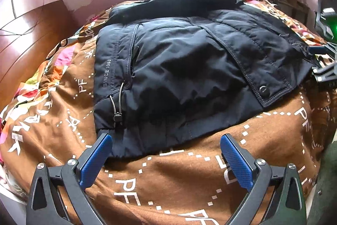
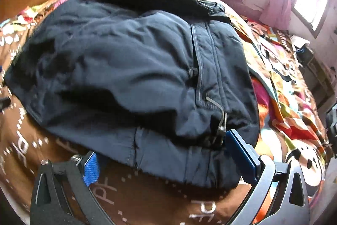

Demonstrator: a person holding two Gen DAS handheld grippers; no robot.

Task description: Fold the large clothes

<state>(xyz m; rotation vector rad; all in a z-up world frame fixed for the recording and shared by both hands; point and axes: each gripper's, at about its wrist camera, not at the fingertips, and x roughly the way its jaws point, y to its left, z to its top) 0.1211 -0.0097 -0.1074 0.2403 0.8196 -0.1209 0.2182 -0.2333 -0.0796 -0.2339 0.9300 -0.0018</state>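
I'm holding the left gripper (image 1: 166,153) wide open and empty at the jacket (image 1: 189,69)'s near-left hem corner; "SINCE 1968" is reading along its left side, "PF" repeating across the bedspread (image 1: 189,178). The right gripper (image 2: 166,153), also agape, is straddling the near-right hem, nearer, gripping nothing yet

Bed: I see a brown patterned quilt (image 1: 210,178) covering it.
On it: a dark padded jacket (image 1: 179,69) lies flat, hem near the bed's near edge.
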